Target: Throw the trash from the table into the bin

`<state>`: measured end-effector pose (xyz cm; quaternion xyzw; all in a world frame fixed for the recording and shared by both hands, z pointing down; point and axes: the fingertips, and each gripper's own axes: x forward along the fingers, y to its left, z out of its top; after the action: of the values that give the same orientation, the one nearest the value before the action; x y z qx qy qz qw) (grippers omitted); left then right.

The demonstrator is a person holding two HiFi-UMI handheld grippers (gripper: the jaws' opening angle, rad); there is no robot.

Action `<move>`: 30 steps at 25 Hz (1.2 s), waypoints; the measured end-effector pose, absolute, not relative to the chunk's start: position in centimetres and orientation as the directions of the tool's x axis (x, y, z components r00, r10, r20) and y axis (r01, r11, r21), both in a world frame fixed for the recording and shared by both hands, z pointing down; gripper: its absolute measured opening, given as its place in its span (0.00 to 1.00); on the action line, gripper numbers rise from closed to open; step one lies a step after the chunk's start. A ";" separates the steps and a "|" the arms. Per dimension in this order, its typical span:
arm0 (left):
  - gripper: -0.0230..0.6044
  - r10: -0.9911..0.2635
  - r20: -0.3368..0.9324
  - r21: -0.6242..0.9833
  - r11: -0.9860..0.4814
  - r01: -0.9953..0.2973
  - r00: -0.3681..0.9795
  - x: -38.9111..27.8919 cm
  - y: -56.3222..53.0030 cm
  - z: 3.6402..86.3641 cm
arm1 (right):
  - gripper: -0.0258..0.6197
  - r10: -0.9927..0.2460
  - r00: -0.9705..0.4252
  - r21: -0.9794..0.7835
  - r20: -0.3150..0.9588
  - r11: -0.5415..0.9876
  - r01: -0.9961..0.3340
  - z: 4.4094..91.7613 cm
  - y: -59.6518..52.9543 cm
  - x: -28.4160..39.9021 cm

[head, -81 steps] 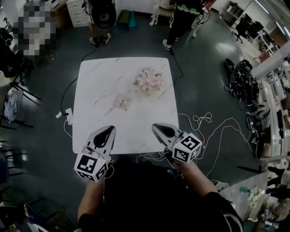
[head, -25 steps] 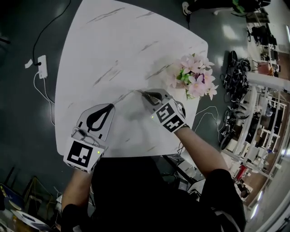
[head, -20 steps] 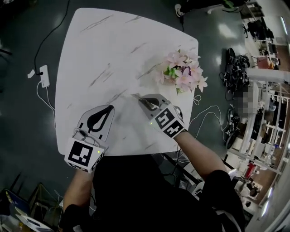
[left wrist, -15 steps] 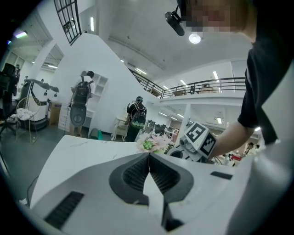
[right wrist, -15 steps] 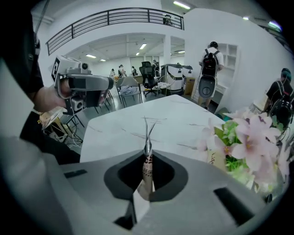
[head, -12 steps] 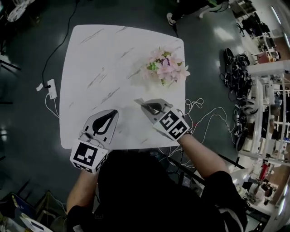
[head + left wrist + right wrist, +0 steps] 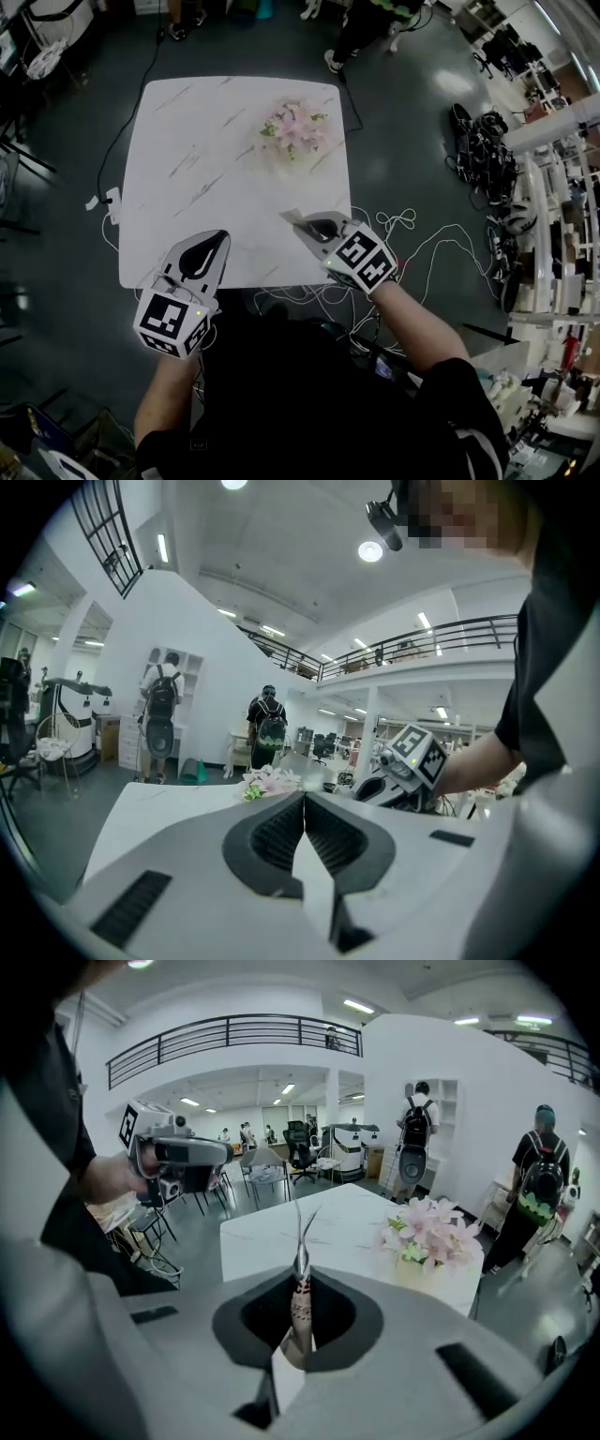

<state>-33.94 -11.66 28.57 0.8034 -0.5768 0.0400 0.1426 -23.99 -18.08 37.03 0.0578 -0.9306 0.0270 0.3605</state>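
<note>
So the right gripper (image 7: 300, 222) has its fingers (image 7: 265, 1314) pinched tight on the trash, a thin crinkly wrapper (image 7: 299, 1258) with a silvery edge and some dark print on it. In the right gripper view it stands up between the pads like a little blade, its top end poking out past the tips. From the head view the same wrapper (image 7: 290, 217) shows as a small pale scrap at the front of that gripper, held up in the air over the near right corner of the white marbled desk (image 7: 187, 178) rather than lying on it. The left gripper (image 7: 217, 240) sits over the near left edge of the desk, and its fingers (image 7: 272, 834) are pressed together with nothing between them; the left gripper view shows the two ribbed pads meeting in one line. The two grippers are well apart, each with its marker cube facing the head camera. The only other thing on the desk is a bunch of pink flowers (image 7: 292, 129) in a pale pot toward the far right side. On the dark floor (image 7: 403, 141) there's a white power strip (image 7: 114, 199) just off the desk's left edge and a tangle of white cables (image 7: 427, 246) to the right. In the right gripper view, two people with backpacks (image 7: 415, 1121) stand beyond the desk.
</note>
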 end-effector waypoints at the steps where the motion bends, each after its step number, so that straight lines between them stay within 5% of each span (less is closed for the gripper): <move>1: 0.06 -0.914 0.227 0.180 -0.300 -0.937 0.337 -32.8 -11.2 28.1 | 0.05 -0.097 -0.740 -0.007 0.665 0.991 -0.136 36.4 -17.5 -22.8; 16: 0.06 -0.773 0.212 0.160 -0.577 -0.801 0.598 -16.8 -11.4 25.3 | 0.05 -0.303 -0.756 -0.029 0.580 0.920 -0.391 32.8 -12.6 -8.3; 30: 0.06 -0.410 0.194 0.133 -0.889 -0.438 0.891 -13.4 -12.7 25.0 | 0.05 -0.598 -0.542 -0.085 0.590 0.622 -0.778 33.0 -8.7 -4.9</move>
<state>-13.37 -12.71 24.98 0.9685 -0.2192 0.0807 0.0868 -4.93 -8.65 33.00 0.3995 -0.8612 0.1716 0.2631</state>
